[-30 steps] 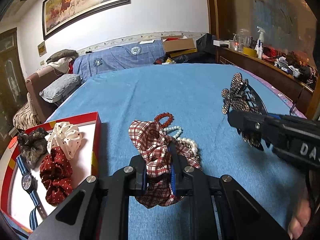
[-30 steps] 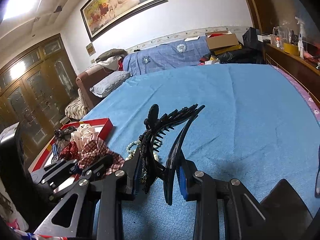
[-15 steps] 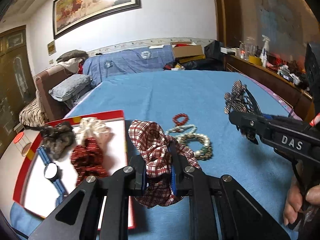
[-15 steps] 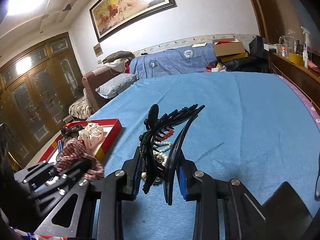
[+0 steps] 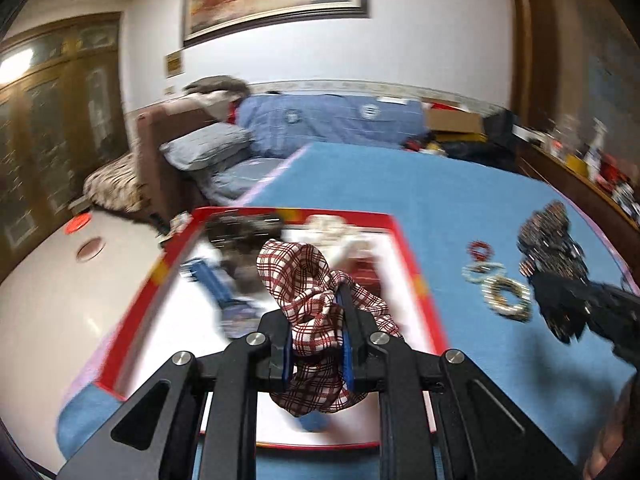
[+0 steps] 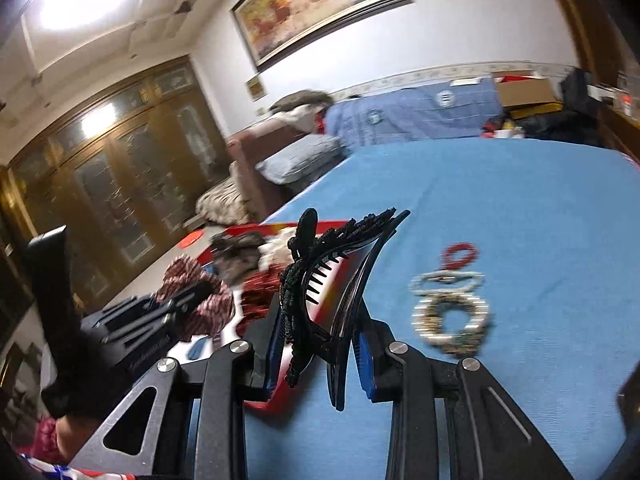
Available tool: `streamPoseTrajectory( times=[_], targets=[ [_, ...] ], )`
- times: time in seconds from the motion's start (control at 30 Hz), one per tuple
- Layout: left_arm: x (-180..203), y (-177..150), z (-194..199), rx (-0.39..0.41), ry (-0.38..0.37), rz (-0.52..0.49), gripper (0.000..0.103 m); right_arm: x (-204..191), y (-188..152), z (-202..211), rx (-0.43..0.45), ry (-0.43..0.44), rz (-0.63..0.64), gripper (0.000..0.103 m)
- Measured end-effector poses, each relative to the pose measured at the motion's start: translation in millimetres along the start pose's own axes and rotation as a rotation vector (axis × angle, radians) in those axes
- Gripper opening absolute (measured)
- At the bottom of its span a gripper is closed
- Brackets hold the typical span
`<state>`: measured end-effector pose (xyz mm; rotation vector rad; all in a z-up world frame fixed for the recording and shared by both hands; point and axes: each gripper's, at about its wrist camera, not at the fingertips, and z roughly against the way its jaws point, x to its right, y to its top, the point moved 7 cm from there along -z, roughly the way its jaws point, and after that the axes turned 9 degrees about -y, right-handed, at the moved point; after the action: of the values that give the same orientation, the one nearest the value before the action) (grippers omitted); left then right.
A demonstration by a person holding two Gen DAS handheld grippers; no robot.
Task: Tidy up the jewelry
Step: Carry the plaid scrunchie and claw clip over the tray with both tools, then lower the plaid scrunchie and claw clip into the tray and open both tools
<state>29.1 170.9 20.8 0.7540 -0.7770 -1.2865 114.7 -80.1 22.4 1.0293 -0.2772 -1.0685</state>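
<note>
My left gripper (image 5: 316, 344) is shut on a red-and-white plaid scrunchie (image 5: 312, 284) and holds it above the red-rimmed white tray (image 5: 416, 276). The tray holds a blue-strapped watch (image 5: 224, 292), a dark scrunchie (image 5: 244, 228), a cream scrunchie (image 5: 332, 228) and a dark red one. My right gripper (image 6: 320, 344) is shut on a black hair claw clip (image 6: 332, 264), held over the blue bedspread beside the tray's right edge. A red bead bracelet (image 6: 460, 254) and pearl bracelets (image 6: 450, 316) lie on the bedspread to its right.
The blue bed (image 6: 520, 208) stretches far and right. A pale floor (image 5: 48, 280) lies left of the tray. A sofa with pillows (image 5: 208, 152) stands beyond. A wooden ledge with bottles (image 5: 580, 168) runs along the right wall.
Both grippers swung left. The plaid scrunchie now hangs over the tray instead of beside it. The claw clip moved left past the bracelets, toward the tray's edge.
</note>
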Motion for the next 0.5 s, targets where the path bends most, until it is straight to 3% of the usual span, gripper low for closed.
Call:
streamPoseTrajectory(
  times=[0.23, 0.5],
  targets=[
    [-73, -8, -3, -0.02, 0.078, 0.124, 0.017, -68, -13, -42, -0.086, 0.09, 0.097, 0.034],
    [-93, -20, -18, -0.072, 0.072, 0.174, 0.017, -111, -29, -84, -0.171, 0.145, 0.153, 0.034]
  ],
)
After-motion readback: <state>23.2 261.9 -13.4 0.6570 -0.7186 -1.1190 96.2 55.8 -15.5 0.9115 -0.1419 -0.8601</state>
